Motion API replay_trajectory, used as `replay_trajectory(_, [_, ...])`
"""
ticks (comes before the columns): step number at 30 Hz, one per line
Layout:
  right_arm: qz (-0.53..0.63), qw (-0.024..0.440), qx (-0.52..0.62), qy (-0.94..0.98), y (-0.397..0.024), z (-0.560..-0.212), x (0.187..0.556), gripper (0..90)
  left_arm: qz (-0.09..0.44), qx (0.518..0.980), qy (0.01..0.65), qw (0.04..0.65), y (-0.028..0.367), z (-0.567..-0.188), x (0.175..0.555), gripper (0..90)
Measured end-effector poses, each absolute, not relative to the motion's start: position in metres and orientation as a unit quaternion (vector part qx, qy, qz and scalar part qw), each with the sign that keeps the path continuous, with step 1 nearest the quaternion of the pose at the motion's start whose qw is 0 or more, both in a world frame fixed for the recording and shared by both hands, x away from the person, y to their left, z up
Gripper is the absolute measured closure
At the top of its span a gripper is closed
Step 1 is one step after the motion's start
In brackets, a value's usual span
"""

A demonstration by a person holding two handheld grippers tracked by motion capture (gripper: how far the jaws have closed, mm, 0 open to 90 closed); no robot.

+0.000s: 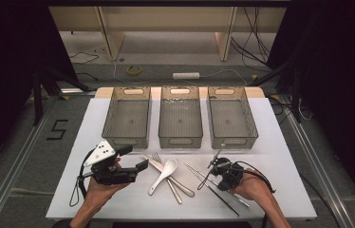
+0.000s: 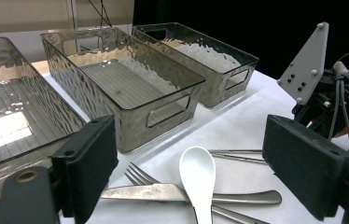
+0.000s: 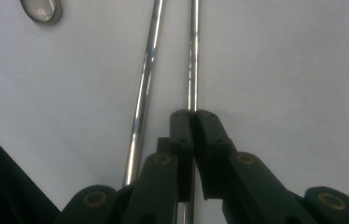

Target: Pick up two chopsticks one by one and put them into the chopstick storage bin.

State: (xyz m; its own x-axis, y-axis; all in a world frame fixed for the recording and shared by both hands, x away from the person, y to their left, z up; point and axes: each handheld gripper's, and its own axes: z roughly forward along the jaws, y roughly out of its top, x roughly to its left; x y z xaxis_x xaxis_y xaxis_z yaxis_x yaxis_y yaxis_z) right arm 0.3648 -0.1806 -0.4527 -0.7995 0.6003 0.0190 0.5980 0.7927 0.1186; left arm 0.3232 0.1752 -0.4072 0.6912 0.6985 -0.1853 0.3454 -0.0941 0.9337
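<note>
Two thin steel chopsticks [image 3: 141, 93] are lying side by side on the white desk [image 1: 280, 142] under my right hand, and I am pinching the right-hand one of the pair, the gripped steel chopstick [image 3: 193, 56], in my right hand-held gripper [image 3: 192, 113], whose jaws are closed down tight on the slim rod with its length running out ahead of them. My left hand-held gripper [image 2: 189, 154] is hovering wide open and empty near the white ceramic spoon [image 2: 198, 179], the steel fork [image 2: 137, 176] and the steel knife [image 2: 163, 191], short of the three clear smoked plastic bins [image 1: 180, 140] that are standing in a row along the far side. I am judging that the risk lies in the lift: a round polished rod can roll or swing between flat pads, so it may tip and slide out. I am also holding so close to the other chopstick that I may drag or flick it along the desk.
</note>
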Motion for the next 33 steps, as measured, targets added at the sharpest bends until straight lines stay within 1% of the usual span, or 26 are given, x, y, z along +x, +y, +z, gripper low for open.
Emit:
replay_trajectory(4, [0.072, 0.013, 0.315, 0.946, -0.184, -0.446, 0.366, 86.3, 0.155, 0.725, 0.359, 0.567, 0.174, -0.407, 0.323, 17.5])
replay_trajectory(7, [0.082, 0.029, 0.314, 0.946, -0.188, -0.439, 0.368, 86.4, 0.155, 0.726, 0.358, 0.567, 0.173, -0.407, 0.323, 17.5])
replay_trajectory(10, [0.093, 0.025, 0.307, 0.947, -0.188, -0.433, 0.367, 86.4, 0.151, 0.729, 0.355, 0.565, 0.171, -0.407, 0.325, 17.5])
replay_trajectory(16, [0.107, 0.04, 0.268, 0.957, -0.182, -0.42, 0.362, 86.3, 0.129, 0.761, 0.329, 0.544, 0.157, -0.409, 0.329, 17.5])
replay_trajectory(25, [0.128, 0.053, 0.199, 0.97, -0.153, -0.406, 0.35, 86.3, 0.097, 0.805, 0.294, 0.507, 0.127, -0.408, 0.34, 17.9])
replay_trajectory(33, [0.123, 0.06, 0.159, 0.978, -0.135, -0.399, 0.342, 86.3, 0.08, 0.869, 0.237, 0.427, 0.093, -0.417, 0.343, 20.5])
